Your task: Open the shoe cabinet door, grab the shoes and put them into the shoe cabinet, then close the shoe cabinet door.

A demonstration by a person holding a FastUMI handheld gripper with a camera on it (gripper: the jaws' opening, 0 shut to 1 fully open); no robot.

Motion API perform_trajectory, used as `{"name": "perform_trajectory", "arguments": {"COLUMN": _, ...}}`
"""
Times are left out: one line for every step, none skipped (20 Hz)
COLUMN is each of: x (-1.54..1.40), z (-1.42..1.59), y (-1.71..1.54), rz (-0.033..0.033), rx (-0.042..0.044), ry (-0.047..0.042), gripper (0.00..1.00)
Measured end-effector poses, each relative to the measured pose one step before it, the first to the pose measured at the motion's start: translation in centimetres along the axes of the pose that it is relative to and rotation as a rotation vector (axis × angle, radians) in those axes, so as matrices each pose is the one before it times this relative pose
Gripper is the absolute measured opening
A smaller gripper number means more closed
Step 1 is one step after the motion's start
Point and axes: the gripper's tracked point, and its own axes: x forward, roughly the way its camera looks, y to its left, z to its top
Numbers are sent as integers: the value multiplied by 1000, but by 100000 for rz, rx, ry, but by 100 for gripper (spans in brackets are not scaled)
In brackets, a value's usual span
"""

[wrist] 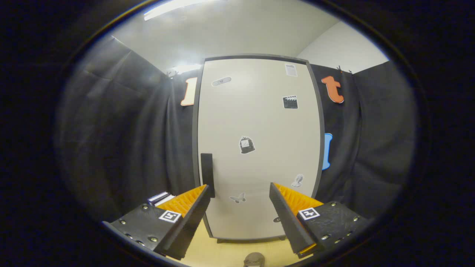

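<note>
Gripper [240, 190]: released, fingers spread wide apart, nothing between them. Tall cream-white shoe cabinet door [258, 148] with dark grey frame: closed, directly beyond the fingers at 12 o'clock. Black vertical bar handle [207, 174]: on the door's left edge, at 11 o'clock, just above the left fingertip. Small stickers [246, 145] dot the door face.

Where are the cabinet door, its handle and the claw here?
Door [259, 122]: gripper view, bare middle of its shut panel.
Handle [207, 168]: gripper view, middle of the dark upright bar at the door's edge.
Claw [240, 191]: gripper view, open gap midway between its fingertips.
</note>
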Motion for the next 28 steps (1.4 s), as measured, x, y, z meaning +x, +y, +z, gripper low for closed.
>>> {"name": "perform_trajectory", "arguments": {"x": -88, "z": -168, "y": 305, "rz": 336, "rx": 114, "ry": 110, "gripper": 99}}
{"name": "perform_trajectory", "arguments": {"x": 99, "z": 23, "y": 283, "rz": 148, "rx": 25, "ry": -21, "gripper": 99}}
{"name": "perform_trajectory", "arguments": {"x": 232, "z": 18, "y": 213, "rz": -440, "rx": -225, "ry": -66, "gripper": 99}}
{"name": "perform_trajectory", "arguments": {"x": 267, "z": 104, "y": 216, "rz": -763, "rx": -568, "ry": -299, "gripper": 99}}
{"name": "perform_trajectory", "arguments": {"x": 373, "z": 45, "y": 307, "rz": -600, "rx": -366, "ry": 405, "gripper": 99}}
{"name": "perform_trajectory", "arguments": {"x": 462, "z": -474, "y": 497, "rz": -528, "rx": 366, "ry": 1201, "gripper": 99}}
{"name": "perform_trajectory", "arguments": {"x": 357, "z": -183, "y": 493, "rz": 227, "rx": 331, "ry": 208, "gripper": 99}}
{"name": "perform_trajectory", "arguments": {"x": 474, "z": -195, "y": 605, "rz": 203, "rx": 301, "ry": 10, "gripper": 99}}
{"name": "perform_trajectory", "arguments": {"x": 420, "z": -359, "y": 406, "rz": -264, "rx": -12, "ry": 628, "gripper": 99}}
{"name": "perform_trajectory", "arguments": {"x": 437, "z": -230, "y": 380, "rz": -603, "rx": -42, "ry": 431, "gripper": 99}}
{"name": "perform_trajectory", "arguments": {"x": 562, "z": -161, "y": 517, "rz": -64, "rx": 471, "ry": 257, "gripper": 99}}
{"name": "perform_trajectory", "arguments": {"x": 568, "z": -118, "y": 502, "rz": -102, "rx": 493, "ry": 144, "gripper": 99}}
{"name": "perform_trajectory", "arguments": {"x": 656, "z": -121, "y": 421, "rz": -261, "rx": 452, "ry": -30, "gripper": 99}}
{"name": "perform_trajectory", "arguments": {"x": 673, "z": -24, "y": 454, "rz": -85, "rx": 517, "ry": -122, "gripper": 99}}
{"name": "perform_trajectory", "arguments": {"x": 709, "z": -172, "y": 427, "rz": -266, "rx": 540, "ry": -81, "gripper": 99}}
{"name": "perform_trajectory", "arguments": {"x": 686, "z": -152, "y": 328, "rz": -464, "rx": 312, "ry": 220, "gripper": 99}}
{"name": "perform_trajectory", "arguments": {"x": 857, "z": -174, "y": 315, "rz": -660, "rx": 308, "ry": 272, "gripper": 99}}
{"name": "perform_trajectory", "arguments": {"x": 843, "z": -159, "y": 319, "rz": -603, "rx": 29, "ry": 236, "gripper": 99}}
{"name": "perform_trajectory", "arguments": {"x": 839, "z": -248, "y": 269, "rz": -867, "rx": -93, "ry": 127, "gripper": 99}}
{"name": "perform_trajectory", "arguments": {"x": 885, "z": -195, "y": 257, "rz": -781, "rx": -54, "ry": 179, "gripper": 99}}
{"name": "perform_trajectory", "arguments": {"x": 943, "z": -275, "y": 358, "rz": -588, "rx": -64, "ry": 379, "gripper": 99}}
{"name": "perform_trajectory", "arguments": {"x": 923, "z": -261, "y": 109, "rz": -1027, "rx": -310, "ry": 562, "gripper": 99}}
{"name": "perform_trajectory", "arguments": {"x": 678, "z": -101, "y": -87, "rz": -1352, "rx": -216, "ry": 208, "gripper": 99}}
{"name": "perform_trajectory", "arguments": {"x": 716, "z": -121, "y": 89, "rz": -1145, "rx": -148, "ry": 115, "gripper": 99}}
{"name": "perform_trajectory", "arguments": {"x": 659, "z": -137, "y": -34, "rz": -1032, "rx": 169, "ry": 356, "gripper": 99}}
{"name": "perform_trajectory", "arguments": {"x": 480, "z": -50, "y": -120, "rz": -1000, "rx": 247, "ry": 25, "gripper": 99}}
{"name": "perform_trajectory", "arguments": {"x": 429, "z": -41, "y": -19, "rz": -789, "rx": 364, "ry": -83, "gripper": 98}}
{"name": "perform_trajectory", "arguments": {"x": 340, "z": 23, "y": -76, "rz": -913, "rx": 337, "ry": -258, "gripper": 93}}
